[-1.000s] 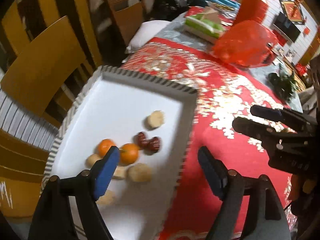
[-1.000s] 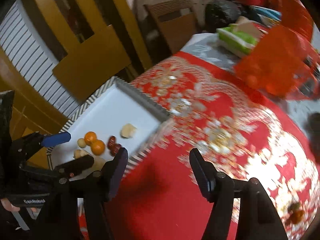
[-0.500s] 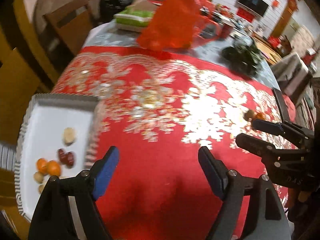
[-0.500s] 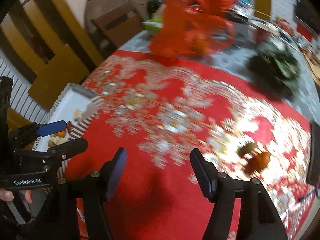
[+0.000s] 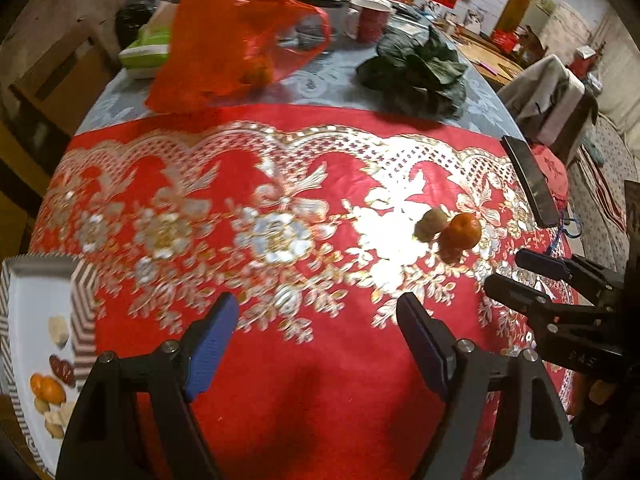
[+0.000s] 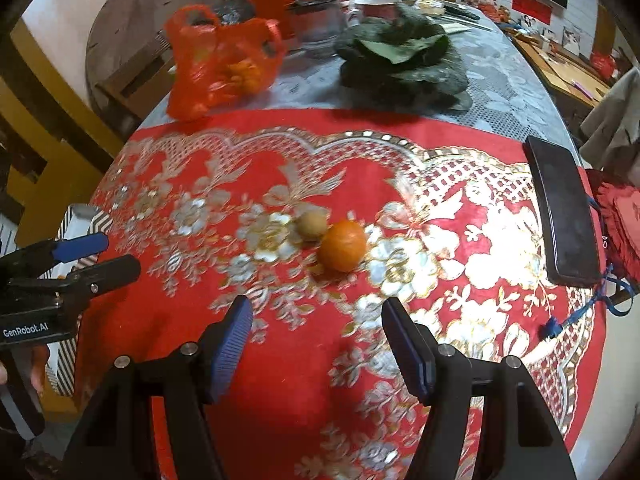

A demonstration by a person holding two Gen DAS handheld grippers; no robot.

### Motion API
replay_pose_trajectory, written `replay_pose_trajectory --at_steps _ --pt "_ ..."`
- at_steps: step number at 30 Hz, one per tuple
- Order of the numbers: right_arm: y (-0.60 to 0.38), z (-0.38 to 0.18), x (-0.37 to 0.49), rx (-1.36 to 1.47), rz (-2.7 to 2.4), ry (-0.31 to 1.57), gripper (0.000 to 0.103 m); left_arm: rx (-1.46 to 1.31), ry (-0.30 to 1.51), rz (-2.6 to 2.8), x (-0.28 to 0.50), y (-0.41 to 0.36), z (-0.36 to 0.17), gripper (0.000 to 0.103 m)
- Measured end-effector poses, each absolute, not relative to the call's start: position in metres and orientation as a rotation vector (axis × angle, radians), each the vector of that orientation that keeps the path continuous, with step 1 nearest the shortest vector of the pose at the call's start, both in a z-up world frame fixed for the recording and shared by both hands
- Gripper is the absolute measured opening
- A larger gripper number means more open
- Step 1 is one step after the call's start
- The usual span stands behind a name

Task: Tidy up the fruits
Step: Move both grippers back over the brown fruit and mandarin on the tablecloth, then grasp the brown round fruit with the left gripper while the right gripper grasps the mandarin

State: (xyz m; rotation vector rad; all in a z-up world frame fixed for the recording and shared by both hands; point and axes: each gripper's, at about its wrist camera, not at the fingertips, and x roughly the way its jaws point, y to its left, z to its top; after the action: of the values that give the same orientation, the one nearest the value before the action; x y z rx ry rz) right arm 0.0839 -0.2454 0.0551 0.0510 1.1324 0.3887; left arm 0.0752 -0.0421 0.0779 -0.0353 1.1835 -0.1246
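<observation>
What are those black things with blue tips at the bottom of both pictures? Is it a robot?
No robot. A person holds a grabbing tool in each hand, and each tool carries a camera looking along its two fingers. One picture is from the left tool, the other from the right tool. Each camera also sees the other tool off to the side.

Both tools are open and hold nothing.

They hang over a table with a red cloth. On it lie an orange and a small brownish fruit, touching. At the left edge is a white tray with more fruit in it. Further back are a red bag and leafy greens. A black phone lies at the right.
</observation>
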Motion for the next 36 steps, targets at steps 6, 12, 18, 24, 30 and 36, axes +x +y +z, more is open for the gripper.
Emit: replay_pose_trajectory --at_steps 6,12,18,24,30,36 --pt "-0.243 0.042 0.11 0.044 0.402 1.138 0.056 -0.01 1.193 -0.139 0.09 -0.055 0.074 0.08" --pt "-0.234 0.029 0.13 0.012 0.426 1.166 0.055 -0.004 1.214 -0.136 0.098 -0.055 0.067 0.08" --pt "-0.238 0.023 0.133 0.032 0.463 1.176 0.037 -0.009 1.232 -0.167 0.109 -0.065 0.059 0.08" --pt "-0.268 0.035 0.113 0.053 0.432 1.156 0.036 0.005 1.225 -0.238 0.128 -0.092 0.054 0.08" --pt "-0.293 0.036 0.103 0.091 0.394 1.167 0.037 0.03 1.249 -0.307 0.147 -0.128 0.036 0.08" --pt "-0.3 0.035 0.101 0.115 0.392 1.166 0.037 0.072 1.235 -0.333 0.153 -0.148 0.026 0.068"
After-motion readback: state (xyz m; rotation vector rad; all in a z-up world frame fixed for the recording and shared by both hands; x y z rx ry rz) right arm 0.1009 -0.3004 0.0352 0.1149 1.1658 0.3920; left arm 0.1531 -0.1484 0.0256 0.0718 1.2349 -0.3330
